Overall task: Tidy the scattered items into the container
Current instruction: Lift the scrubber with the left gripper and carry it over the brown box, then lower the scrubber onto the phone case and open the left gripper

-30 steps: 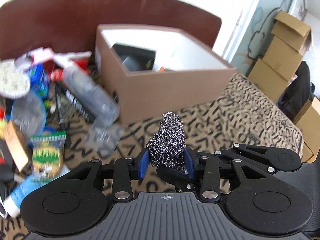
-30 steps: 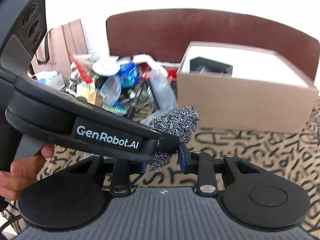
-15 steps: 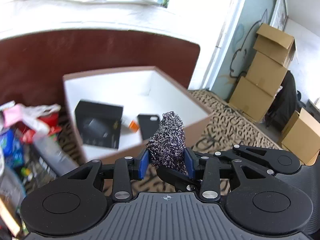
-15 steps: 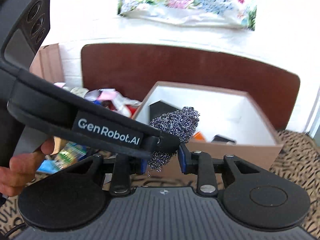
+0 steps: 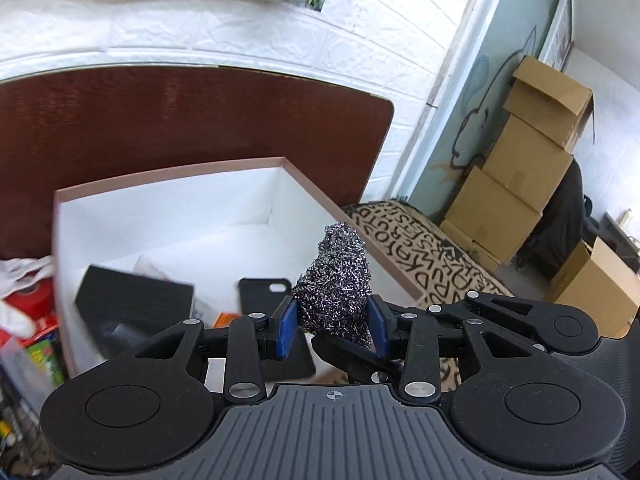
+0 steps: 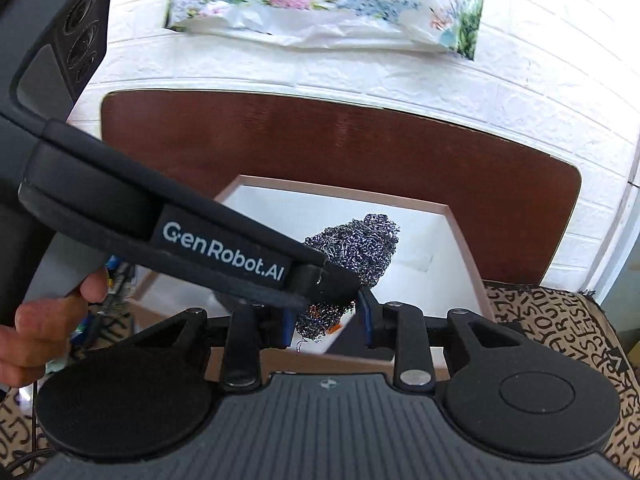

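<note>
A steel wool scourer [image 5: 338, 280] is pinched between the blue pads of my left gripper [image 5: 333, 328], which is shut on it. My right gripper [image 6: 325, 326] is shut on the same scourer [image 6: 360, 248] from the other side. In the right wrist view the left gripper's black body, with its white lettering, crosses in front of the scourer. The scourer hangs above the near part of an open box [image 5: 176, 178] with a white inside and a brownish rim [image 6: 340, 192]. In the box lie a black carton [image 5: 132, 300], a black phone case [image 5: 260, 292] and something orange [image 5: 226, 318].
A brown headboard [image 5: 180, 120] rises behind the box against a white brick wall. Scattered packets [image 5: 28, 320] lie left of the box. The cover with black letters [image 5: 432, 256] runs to the right, with stacked cardboard boxes [image 5: 520, 184] beyond. A person's hand [image 6: 40, 320] holds the left gripper.
Both grippers have carried the scourer up and forward, from in front of the box to over its open top. The pile of clutter has slid off to the left.
</note>
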Available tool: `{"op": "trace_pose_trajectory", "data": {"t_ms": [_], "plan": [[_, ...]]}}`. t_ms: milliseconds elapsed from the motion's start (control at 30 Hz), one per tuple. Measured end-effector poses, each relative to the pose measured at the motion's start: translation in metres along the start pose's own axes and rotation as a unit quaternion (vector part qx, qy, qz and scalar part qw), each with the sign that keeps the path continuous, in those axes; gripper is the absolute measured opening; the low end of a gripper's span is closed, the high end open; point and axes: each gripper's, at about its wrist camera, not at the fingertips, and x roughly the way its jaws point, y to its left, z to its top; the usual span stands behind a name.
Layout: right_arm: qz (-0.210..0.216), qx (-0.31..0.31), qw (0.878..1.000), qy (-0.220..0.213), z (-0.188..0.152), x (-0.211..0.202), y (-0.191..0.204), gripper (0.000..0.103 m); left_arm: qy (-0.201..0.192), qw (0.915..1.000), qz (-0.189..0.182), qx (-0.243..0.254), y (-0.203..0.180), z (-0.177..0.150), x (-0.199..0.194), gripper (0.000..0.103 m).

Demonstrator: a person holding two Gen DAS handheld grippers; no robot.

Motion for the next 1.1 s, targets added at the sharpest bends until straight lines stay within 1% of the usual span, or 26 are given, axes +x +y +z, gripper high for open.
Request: {"op": "trace_pose_trajectory", "data": {"t_ms": [167, 400, 533, 700, 733, 767, 800, 833, 867, 900, 933, 967, 1000, 1033, 1067, 1100], "plan": [[0.002, 0.009, 1.000, 0.020, 0.002, 0.023, -0.021, 0.035, 0.015, 0.9999, 0.000, -0.003, 0.005, 0.011, 0.035, 0.043], [0.011, 0.014, 0.998, 0.053, -0.007, 0.056, -0.040, 0.035, 0.046, 0.9989, -0.001, -0.012, 0.018, 0.015, 0.078, 0.043], [0.015, 0.022, 0.997, 0.069, -0.009, 0.071, -0.046, 0.035, 0.059, 0.9981, 0.004, -0.017, 0.024, 0.015, 0.095, 0.042], [0.019, 0.023, 0.996, 0.081, -0.012, 0.085, -0.049, 0.036, 0.071, 0.9973, 0.004, -0.021, 0.033, 0.013, 0.108, 0.046], [0.019, 0.024, 0.996, 0.083, -0.012, 0.087, -0.049, 0.036, 0.073, 0.9971, 0.004, -0.022, 0.035, 0.013, 0.110, 0.048], [0.020, 0.025, 0.996, 0.084, -0.013, 0.087, -0.048, 0.036, 0.074, 0.9970, 0.004, -0.024, 0.036, 0.012, 0.111, 0.052], [0.021, 0.026, 0.996, 0.085, -0.013, 0.089, -0.048, 0.037, 0.073, 0.9970, 0.005, -0.023, 0.037, 0.012, 0.112, 0.053], [0.021, 0.026, 0.996, 0.085, -0.013, 0.089, -0.047, 0.040, 0.071, 0.9973, 0.007, -0.021, 0.037, 0.011, 0.112, 0.059], [0.019, 0.025, 0.996, 0.084, -0.013, 0.090, -0.048, 0.047, 0.068, 0.9975, 0.009, -0.017, 0.037, 0.010, 0.112, 0.067], [0.017, 0.023, 0.996, 0.080, -0.013, 0.090, -0.047, 0.050, 0.065, 0.9978, 0.009, -0.012, 0.035, 0.010, 0.110, 0.079], [0.015, 0.021, 0.997, 0.075, -0.013, 0.088, -0.046, 0.053, 0.060, 0.9982, 0.008, -0.008, 0.034, 0.009, 0.107, 0.085], [0.013, 0.021, 0.997, 0.071, -0.012, 0.088, -0.047, 0.053, 0.051, 0.9986, 0.009, -0.005, 0.034, 0.009, 0.104, 0.094], [0.010, 0.022, 0.997, 0.068, -0.011, 0.088, -0.048, 0.054, 0.041, 0.9991, 0.012, -0.004, 0.033, 0.008, 0.100, 0.097], [0.008, 0.024, 0.998, 0.065, -0.010, 0.086, -0.048, 0.060, 0.034, 0.9993, 0.015, -0.004, 0.033, 0.008, 0.097, 0.099], [0.005, 0.026, 0.998, 0.061, -0.010, 0.085, -0.049, 0.068, 0.028, 0.9994, 0.016, -0.005, 0.033, 0.008, 0.095, 0.102], [0.001, 0.027, 0.998, 0.058, -0.010, 0.083, -0.050, 0.071, 0.025, 0.9995, 0.018, -0.006, 0.033, 0.009, 0.092, 0.103]]}}
